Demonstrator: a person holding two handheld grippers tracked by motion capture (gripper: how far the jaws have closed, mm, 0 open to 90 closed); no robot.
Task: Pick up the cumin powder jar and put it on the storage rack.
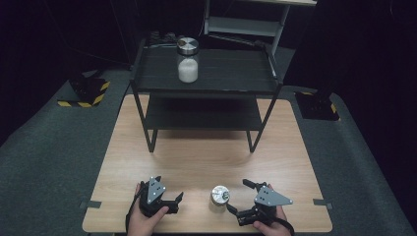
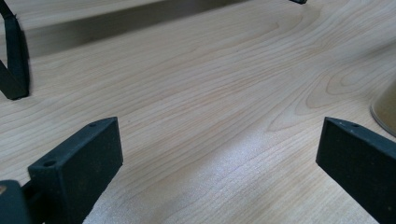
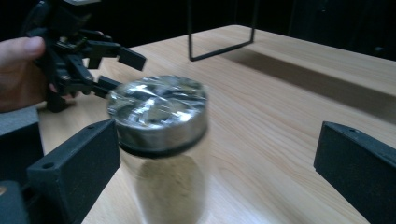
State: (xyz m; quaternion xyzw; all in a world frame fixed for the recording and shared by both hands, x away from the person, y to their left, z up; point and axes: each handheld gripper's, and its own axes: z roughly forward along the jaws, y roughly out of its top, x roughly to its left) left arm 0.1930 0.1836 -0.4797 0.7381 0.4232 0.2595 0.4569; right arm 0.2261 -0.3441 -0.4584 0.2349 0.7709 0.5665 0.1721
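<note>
Your right tongs (image 1: 242,196) are spread wide, and the silver-lidded jar (image 1: 219,195) stands upright on the tabletop (image 1: 206,157) just beside their left jaw, not clamped; in the right gripper view the jar (image 3: 161,140) sits close against that jaw, blurred. Your left tongs (image 1: 177,202) are also spread wide over bare wood, just left of the jar. Beyond, a black shelf rack (image 1: 206,78) carries a second jar (image 1: 188,60) of white powder.

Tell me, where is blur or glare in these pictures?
Right gripper view: the jar is smeared by blur, and its metal lid shows bright glare. Left gripper view: the jaws are soft, the table sharp, with a pale sheen. High view: dark surroundings, shelf shadowing the table.
</note>
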